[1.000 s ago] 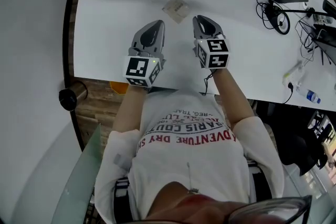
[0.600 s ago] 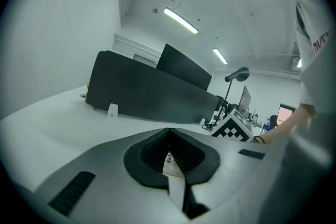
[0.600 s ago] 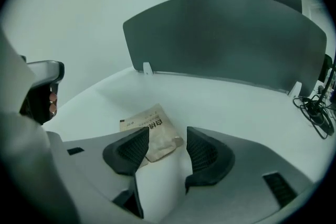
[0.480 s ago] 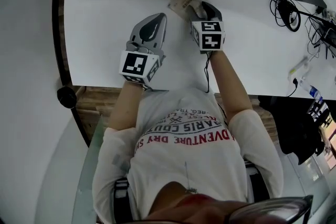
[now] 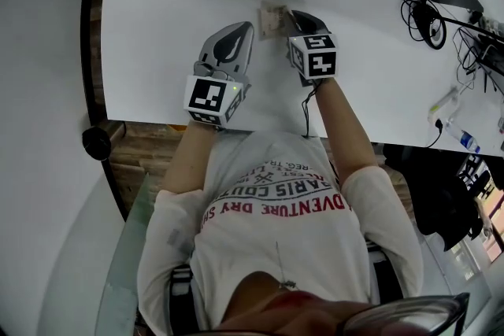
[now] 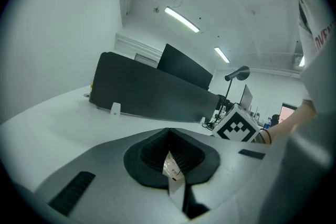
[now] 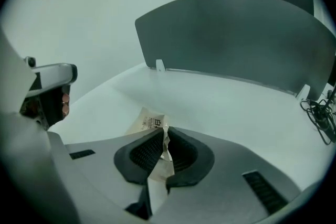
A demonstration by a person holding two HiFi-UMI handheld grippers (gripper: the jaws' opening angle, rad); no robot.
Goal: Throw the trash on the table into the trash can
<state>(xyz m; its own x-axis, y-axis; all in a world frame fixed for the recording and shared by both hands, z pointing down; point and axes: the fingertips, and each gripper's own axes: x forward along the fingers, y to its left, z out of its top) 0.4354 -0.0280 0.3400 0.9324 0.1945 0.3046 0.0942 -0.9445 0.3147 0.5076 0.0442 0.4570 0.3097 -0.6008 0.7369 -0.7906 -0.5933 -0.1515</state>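
A crinkled pale wrapper (image 5: 272, 15) lies on the white table (image 5: 173, 4) just ahead of my hands. My right gripper (image 5: 292, 16) points steeply down at it. Its jaws have just been closing, and they now pinch the wrapper's (image 7: 149, 122) near edge between the black pads (image 7: 143, 150). My left gripper (image 5: 241, 28) hovers beside it to the left, jaws together. In the left gripper view a small printed paper scrap (image 6: 172, 167) sits pinched between that gripper's (image 6: 170, 150) pads.
A dark partition panel (image 7: 236, 34) stands along the table's far side. Tangled cables (image 5: 421, 12) and a small bottle (image 5: 466, 142) lie at the right. The table's near edge runs just behind the grippers. A dark round object (image 5: 96, 143) sits low at the left.
The right gripper moved forward and down onto the wrapper and took hold of its edge. The wrapper now looks bunched up. The left gripper sank a little.
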